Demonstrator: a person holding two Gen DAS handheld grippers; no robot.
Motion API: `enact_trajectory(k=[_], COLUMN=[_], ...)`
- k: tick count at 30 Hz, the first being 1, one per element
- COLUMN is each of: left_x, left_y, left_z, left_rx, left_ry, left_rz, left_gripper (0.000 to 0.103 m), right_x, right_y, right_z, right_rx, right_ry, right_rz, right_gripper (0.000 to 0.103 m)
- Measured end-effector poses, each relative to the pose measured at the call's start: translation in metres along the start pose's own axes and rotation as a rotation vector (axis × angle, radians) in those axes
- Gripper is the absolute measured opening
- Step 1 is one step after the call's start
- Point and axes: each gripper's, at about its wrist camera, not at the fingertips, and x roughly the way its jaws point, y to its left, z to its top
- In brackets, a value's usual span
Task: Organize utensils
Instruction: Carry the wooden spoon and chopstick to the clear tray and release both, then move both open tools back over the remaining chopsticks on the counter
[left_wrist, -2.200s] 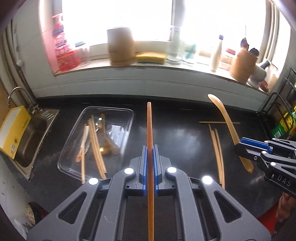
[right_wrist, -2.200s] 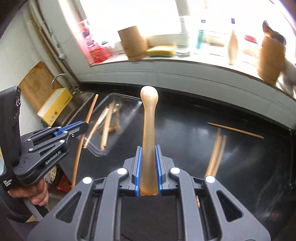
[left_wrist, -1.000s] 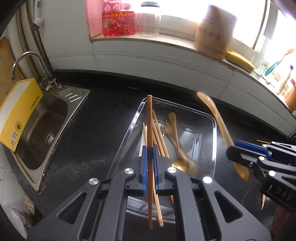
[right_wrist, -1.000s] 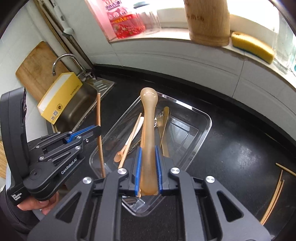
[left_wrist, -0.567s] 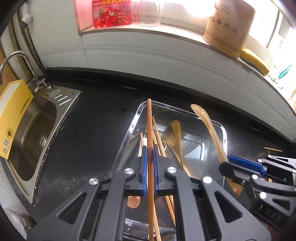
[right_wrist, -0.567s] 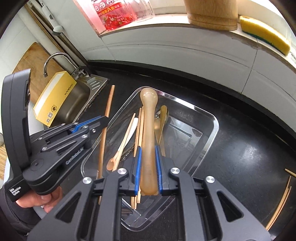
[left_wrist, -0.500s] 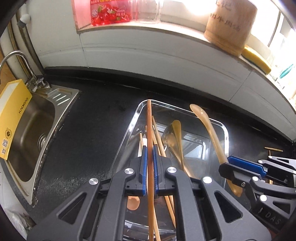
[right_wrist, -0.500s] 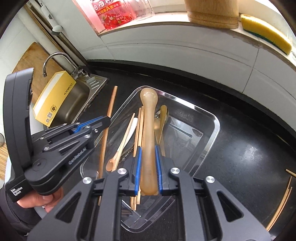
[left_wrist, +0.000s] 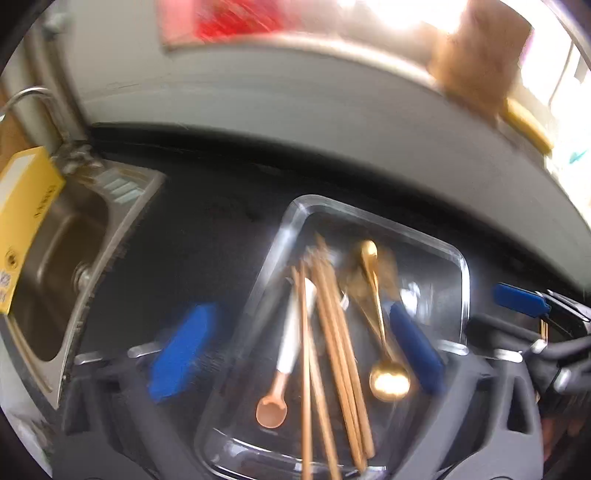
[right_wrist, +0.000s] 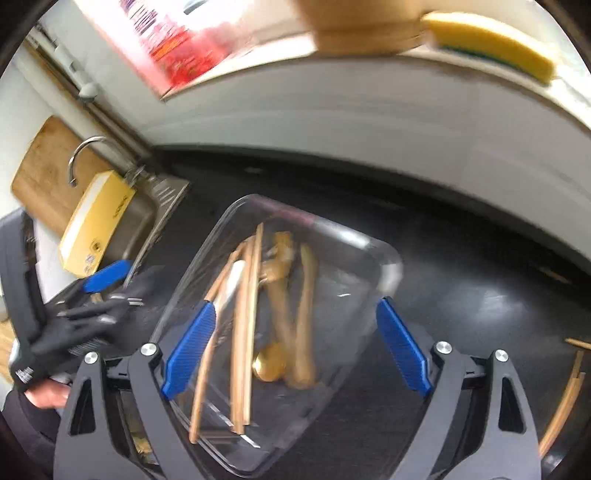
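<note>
Both my jaws just sprang wide over the tray.

Left wrist: my left gripper (left_wrist: 295, 354) has just been opening, nothing between its pads; chopsticks (left_wrist: 334, 343) and gold spoon (left_wrist: 388, 373) lie in the clear tray (left_wrist: 463, 273).
Right wrist: my right gripper (right_wrist: 295, 350) likewise empty; the pale spoon (right_wrist: 304, 325) lies in the tray.

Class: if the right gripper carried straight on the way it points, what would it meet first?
Most likely the utensils lying in the clear tray, the pale wooden spoon nearest its centre line; blur leaves depth uncertain.
</note>
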Motion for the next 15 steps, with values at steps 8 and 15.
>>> enact_trajectory(k=[8,15], left_x=[-0.034,-0.079], left_y=[0.017,-0.018], left_z=[-0.003,-0.025], left_rx=[-0.042,0.007], left_ry=[-0.037,-0.068], left_rz=[0.029,0.008], left_gripper=[0.096,0.096], right_x=[-0.056,-0.107], right_y=[-0.023,-0.020], right_z=[-0.011,-0.050], right_rx=[-0.003,0.003], right_ry=[-0.066,-0.116], right_rz=[-0.040,-0.040], right_gripper=[0.079,0.079])
